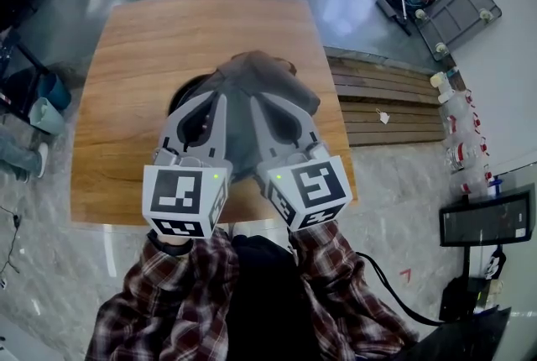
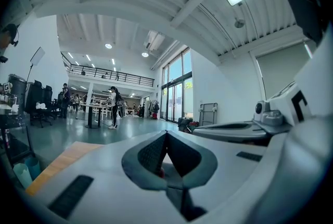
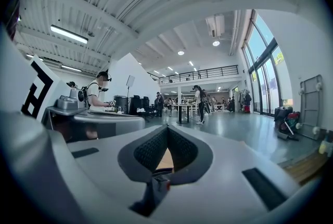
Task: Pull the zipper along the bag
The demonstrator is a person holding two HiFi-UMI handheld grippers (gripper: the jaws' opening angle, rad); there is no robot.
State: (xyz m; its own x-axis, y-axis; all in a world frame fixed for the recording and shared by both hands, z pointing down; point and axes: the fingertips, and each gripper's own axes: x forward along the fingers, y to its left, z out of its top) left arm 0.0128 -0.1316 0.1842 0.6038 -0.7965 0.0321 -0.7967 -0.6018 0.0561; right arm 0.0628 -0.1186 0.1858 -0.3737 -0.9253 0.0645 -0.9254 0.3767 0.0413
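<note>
A grey-brown bag [image 1: 270,74] lies on the wooden table [image 1: 143,49], past the tips of both grippers; its near part is hidden behind them and I see no zipper. The left gripper [image 1: 218,97] and the right gripper [image 1: 255,97] are held side by side above the table's near half, over the bag's near side. In the left gripper view the left gripper [image 2: 166,133] has its jaws meeting, with nothing between them. The right gripper [image 3: 167,128] looks the same in its own view. Both gripper views look level across the hall, not at the bag.
A slatted wooden bench [image 1: 386,103] adjoins the table's right side, with bottles [image 1: 457,120] and a wheeled cart [image 1: 457,11] beyond it. Chairs and a bin [image 1: 46,112] stand at the left. People stand far off in the hall [image 2: 112,108].
</note>
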